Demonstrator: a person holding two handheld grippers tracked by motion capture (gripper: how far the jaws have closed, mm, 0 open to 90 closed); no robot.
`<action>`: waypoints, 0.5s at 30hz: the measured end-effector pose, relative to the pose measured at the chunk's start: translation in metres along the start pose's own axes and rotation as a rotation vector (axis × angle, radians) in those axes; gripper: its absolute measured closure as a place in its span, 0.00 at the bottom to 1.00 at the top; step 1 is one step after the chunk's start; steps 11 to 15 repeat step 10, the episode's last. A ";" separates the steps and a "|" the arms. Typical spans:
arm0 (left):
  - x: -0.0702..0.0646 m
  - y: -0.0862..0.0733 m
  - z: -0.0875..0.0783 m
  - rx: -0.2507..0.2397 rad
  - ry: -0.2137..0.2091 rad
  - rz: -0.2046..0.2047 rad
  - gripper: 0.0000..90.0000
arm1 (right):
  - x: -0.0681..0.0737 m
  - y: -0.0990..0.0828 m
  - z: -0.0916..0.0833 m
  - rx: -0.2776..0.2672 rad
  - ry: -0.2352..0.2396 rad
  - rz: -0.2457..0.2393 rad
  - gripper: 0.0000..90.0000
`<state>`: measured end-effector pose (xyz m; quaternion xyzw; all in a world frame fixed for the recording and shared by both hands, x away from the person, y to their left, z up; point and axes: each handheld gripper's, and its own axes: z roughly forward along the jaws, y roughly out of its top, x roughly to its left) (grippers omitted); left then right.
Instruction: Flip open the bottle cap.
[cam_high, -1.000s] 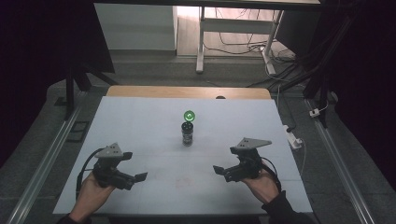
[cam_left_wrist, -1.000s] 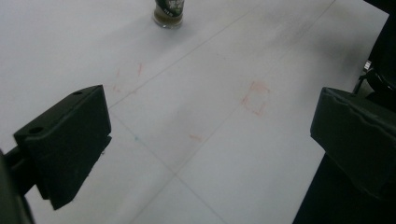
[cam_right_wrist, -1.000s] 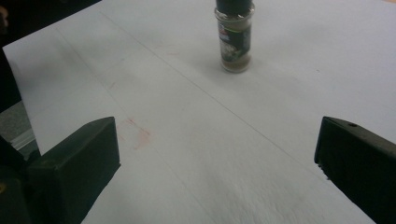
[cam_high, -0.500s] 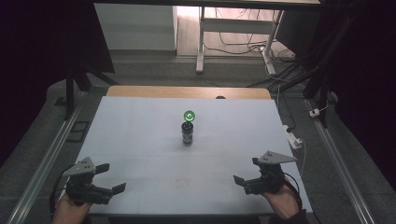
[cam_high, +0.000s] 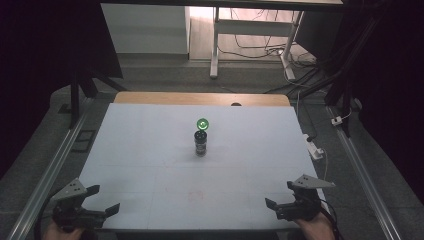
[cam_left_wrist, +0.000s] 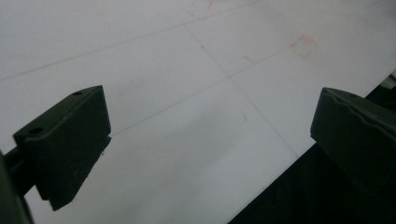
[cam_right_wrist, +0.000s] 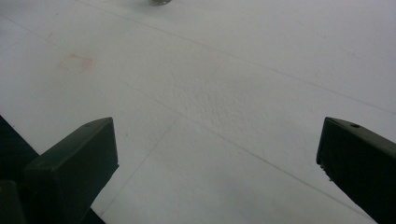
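I held both grippers, left (cam_high: 102, 200) and right (cam_high: 276, 199), jaws apart, at the table's (cam_high: 150, 150) near corners; the bottle's (cam_high: 201, 143) label was unreadable.

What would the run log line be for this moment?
left gripper: open, near left table corner | right gripper: open, near right corner | jar: upright, mid-table, untouched | green lid: just behind jar

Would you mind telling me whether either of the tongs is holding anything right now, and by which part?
Nothing is held. The left tongs and the right tongs are both open and empty near the table's front edge, well apart from the small dark bottle.
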<state>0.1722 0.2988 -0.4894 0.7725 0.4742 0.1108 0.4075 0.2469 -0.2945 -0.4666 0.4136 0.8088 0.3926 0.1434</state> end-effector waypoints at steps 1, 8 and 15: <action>0.000 -0.002 -0.001 0.009 0.010 -0.002 0.00 | -0.001 -0.002 -0.001 0.002 -0.002 0.008 0.00; 0.001 -0.005 -0.002 0.040 0.038 -0.012 0.00 | -0.004 -0.009 -0.004 0.042 -0.016 0.035 0.00; 0.002 -0.004 -0.002 0.037 0.033 -0.016 0.00 | -0.005 -0.009 -0.004 0.047 -0.017 0.036 0.00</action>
